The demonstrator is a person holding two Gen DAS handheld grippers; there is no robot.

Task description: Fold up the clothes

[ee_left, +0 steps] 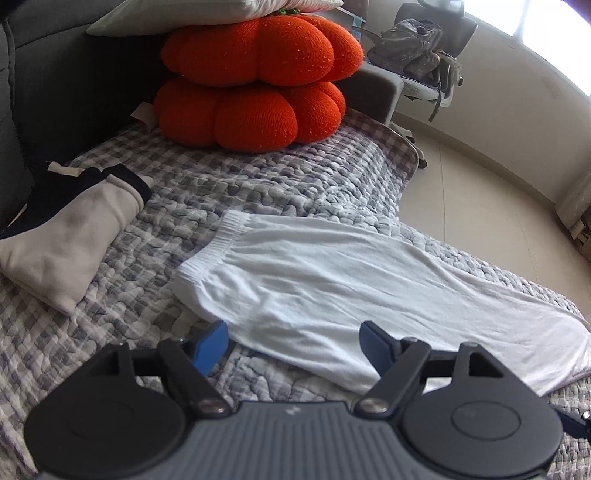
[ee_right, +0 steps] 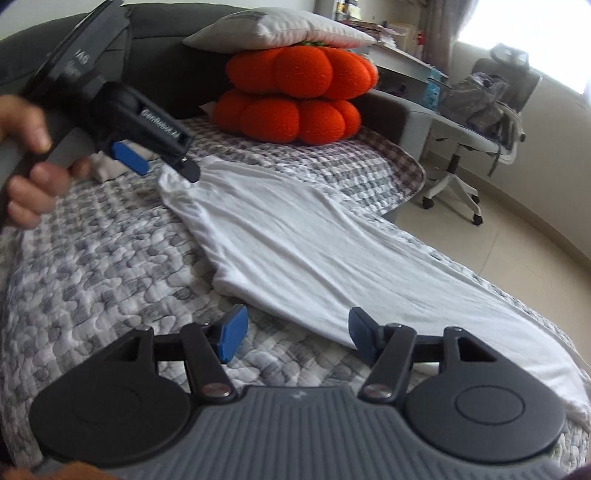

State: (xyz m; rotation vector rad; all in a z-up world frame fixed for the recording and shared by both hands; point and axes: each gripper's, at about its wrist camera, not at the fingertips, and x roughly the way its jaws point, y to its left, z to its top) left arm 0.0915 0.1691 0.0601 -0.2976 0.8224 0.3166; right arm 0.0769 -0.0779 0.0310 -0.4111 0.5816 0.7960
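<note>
A white garment (ee_left: 332,280) with an elastic waistband lies flat and stretched out on the quilted checked cover (ee_left: 155,302). It runs from the middle toward the right edge. My left gripper (ee_left: 293,345) is open, close over the garment's near edge by the waistband end. In the right wrist view the same garment (ee_right: 314,240) stretches away, and my right gripper (ee_right: 297,338) is open over its near edge, farther down its length. The left gripper (ee_right: 159,164), held by a hand (ee_right: 29,173), shows at the waistband end. Neither gripper holds cloth.
A folded beige and black garment (ee_left: 70,240) lies at the left. Two orange pumpkin cushions (ee_left: 255,85) under a white pillow (ee_right: 280,29) stand at the back against the dark sofa back (ee_left: 74,81). An office chair (ee_right: 476,122) with a bag stands on the floor at the right.
</note>
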